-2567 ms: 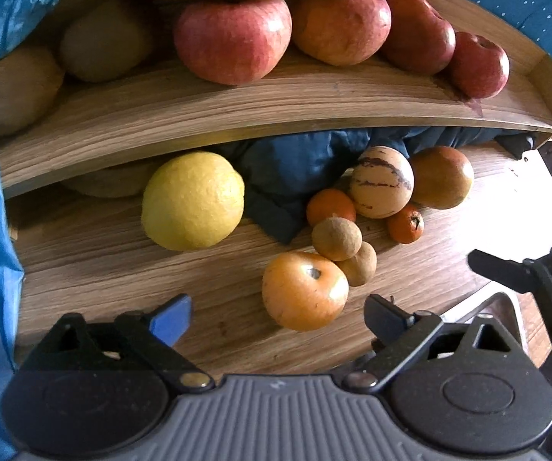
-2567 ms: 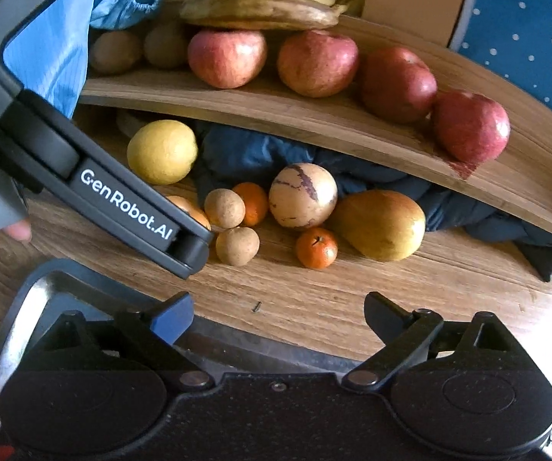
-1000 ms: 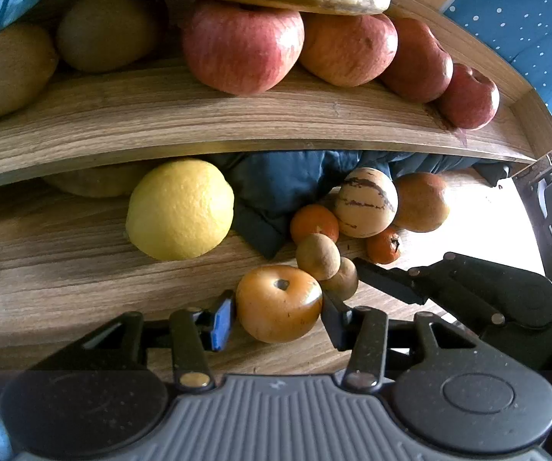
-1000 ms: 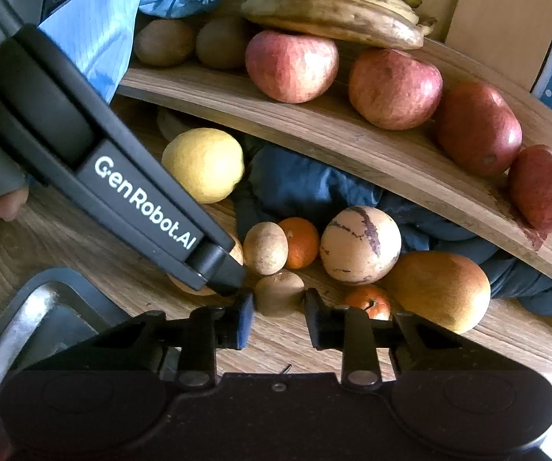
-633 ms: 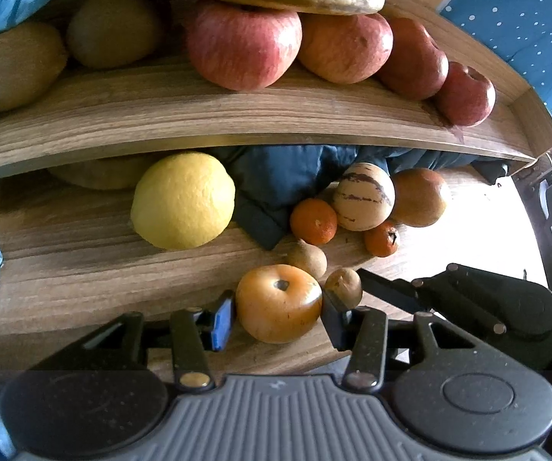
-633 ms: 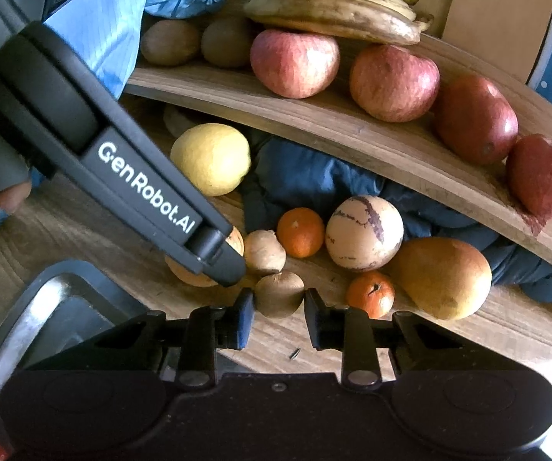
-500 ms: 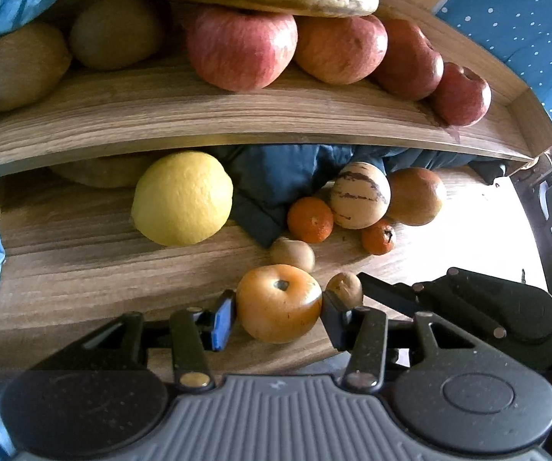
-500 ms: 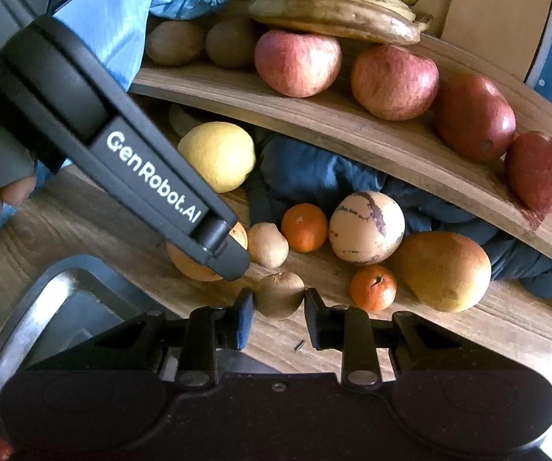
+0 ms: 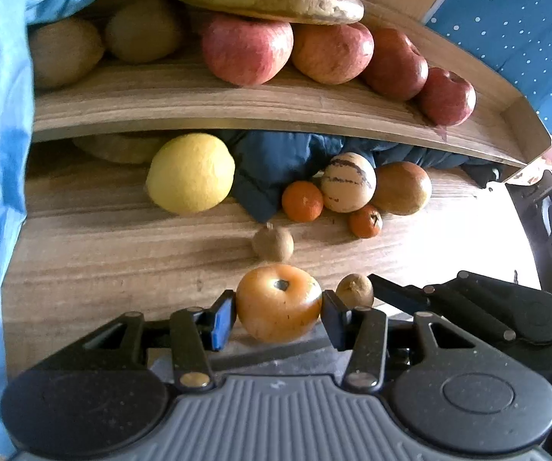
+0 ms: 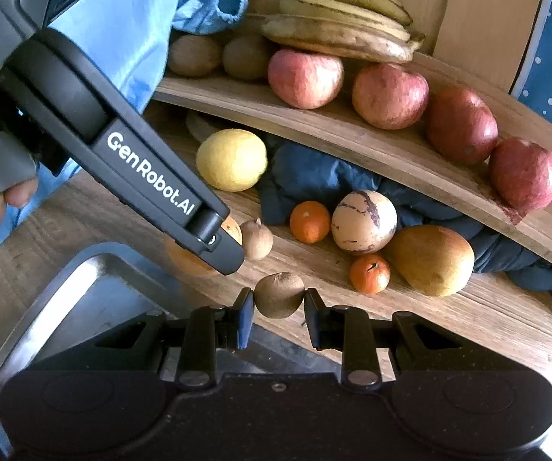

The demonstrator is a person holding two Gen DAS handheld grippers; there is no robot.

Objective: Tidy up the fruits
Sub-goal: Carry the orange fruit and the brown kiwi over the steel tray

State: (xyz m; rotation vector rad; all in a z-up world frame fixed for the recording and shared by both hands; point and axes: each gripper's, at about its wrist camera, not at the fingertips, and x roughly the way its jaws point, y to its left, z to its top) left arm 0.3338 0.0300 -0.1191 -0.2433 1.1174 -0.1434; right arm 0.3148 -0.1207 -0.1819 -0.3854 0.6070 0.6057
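Observation:
My left gripper (image 9: 279, 313) is shut on an orange persimmon (image 9: 279, 301), held just above the wooden tabletop (image 9: 122, 253). In the right wrist view that persimmon (image 10: 189, 259) is mostly hidden behind the left gripper's finger. My right gripper (image 10: 279, 307) is shut on a small brown round fruit (image 10: 279, 295); the same fruit (image 9: 354, 290) shows beside the persimmon in the left wrist view. A second small brown fruit (image 9: 272, 244) lies loose on the table, behind the persimmon.
A lemon (image 9: 190, 173), two tangerines (image 9: 302, 201), a striped melon (image 9: 348, 182) and a pear (image 10: 429, 259) lie by a dark blue cloth (image 10: 314, 176). The curved wooden shelf (image 9: 237, 103) carries apples, kiwis and bananas. A metal tray (image 10: 95, 280) sits under the grippers.
Both grippers have drawn back toward the near table edge with their fruits. The loose brown fruit and the fruit pile now lie farther from the jaws.

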